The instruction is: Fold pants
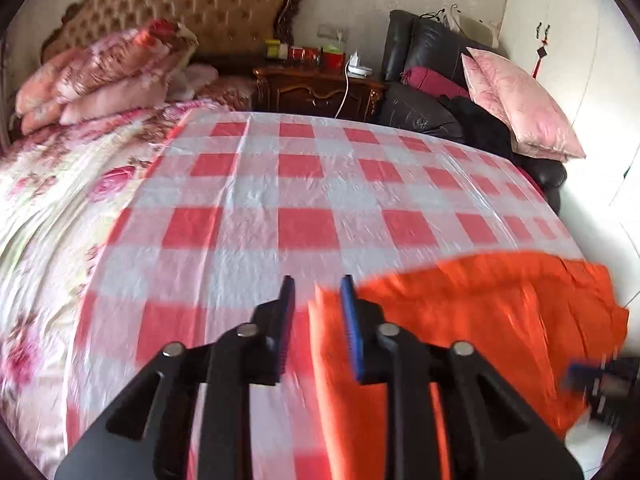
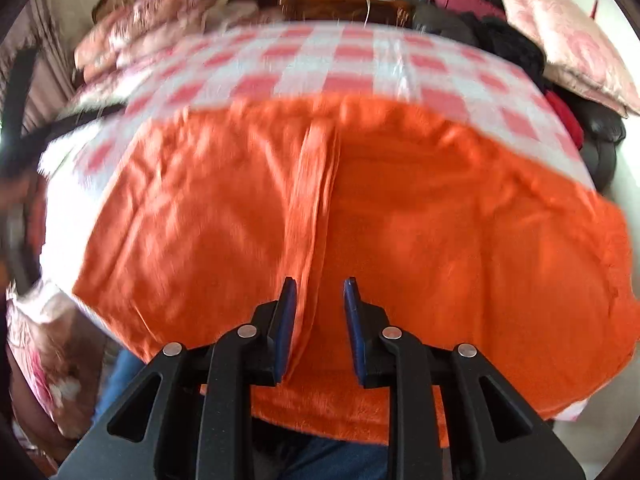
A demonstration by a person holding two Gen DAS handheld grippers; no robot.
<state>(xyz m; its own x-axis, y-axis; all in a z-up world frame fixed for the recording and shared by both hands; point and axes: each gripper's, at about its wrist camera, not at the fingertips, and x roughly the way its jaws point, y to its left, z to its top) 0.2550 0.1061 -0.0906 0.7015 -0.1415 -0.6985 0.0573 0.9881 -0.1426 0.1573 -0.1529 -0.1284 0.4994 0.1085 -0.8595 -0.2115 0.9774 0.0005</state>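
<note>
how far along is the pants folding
Done: the orange pants lie spread on the checked sheet, already doubled up, with a layered fold edge running down the middle. In hand: nothing clearly. The left gripper is open beside the fabric's left edge; the right gripper is open above that fold edge, not pinching it. Left: at least one more fold, probably, to make a compact bundle.

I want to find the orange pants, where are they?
The orange pants lie on the checked sheet at the bed's near edge, under the right gripper.

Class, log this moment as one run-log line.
left gripper: open, empty | right gripper: open, over orange pants | pants: on checked cloth
</note>
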